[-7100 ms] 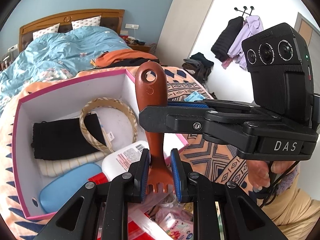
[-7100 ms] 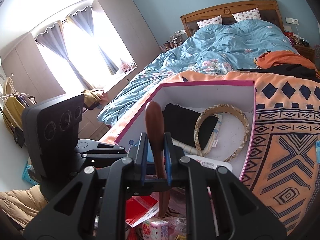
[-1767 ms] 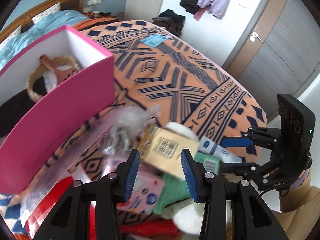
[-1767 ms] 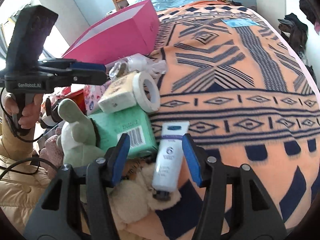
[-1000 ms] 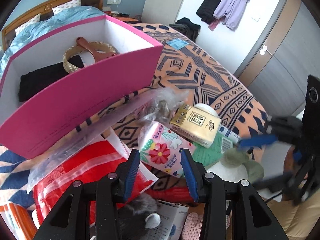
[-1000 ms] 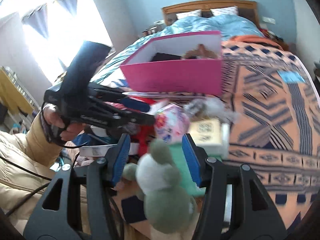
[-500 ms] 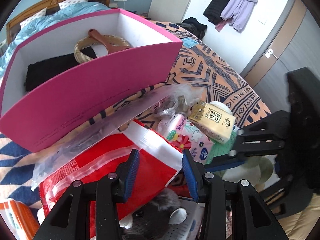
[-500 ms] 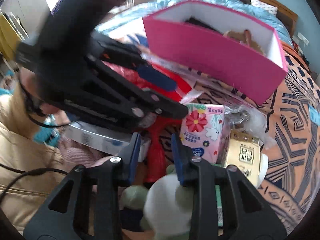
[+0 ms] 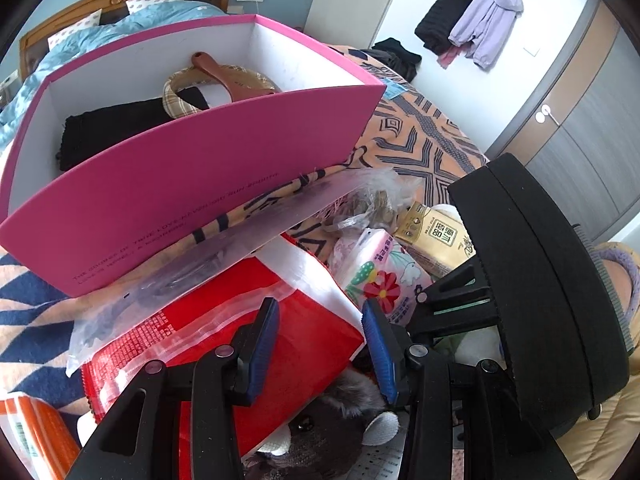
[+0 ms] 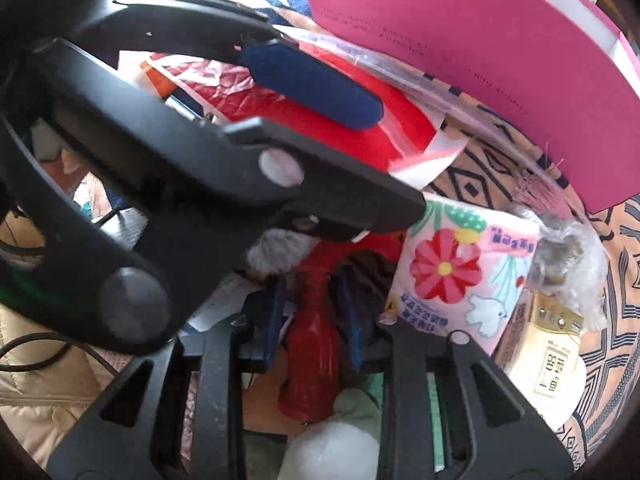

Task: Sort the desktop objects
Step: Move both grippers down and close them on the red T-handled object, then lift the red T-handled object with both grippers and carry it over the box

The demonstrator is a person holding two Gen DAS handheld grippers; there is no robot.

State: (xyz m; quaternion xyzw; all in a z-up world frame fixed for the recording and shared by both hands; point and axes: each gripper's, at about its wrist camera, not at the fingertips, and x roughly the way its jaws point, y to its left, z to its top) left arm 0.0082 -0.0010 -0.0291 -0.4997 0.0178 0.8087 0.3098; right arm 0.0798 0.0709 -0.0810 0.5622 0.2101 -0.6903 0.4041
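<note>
Right gripper (image 10: 310,316) points down into the clutter in front of the pink box (image 9: 192,184); jaws closing around a red plastic bottle-shaped object (image 10: 312,344), pads close on both sides. Left gripper (image 9: 320,336) hovers over the red zip bag (image 9: 224,328), jaws partly open, empty.

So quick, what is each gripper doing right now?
Left gripper: open, holding nothing, above the red bag.
Right gripper: closing around the red bottle; pads not clearly pressing on it yet.
</note>
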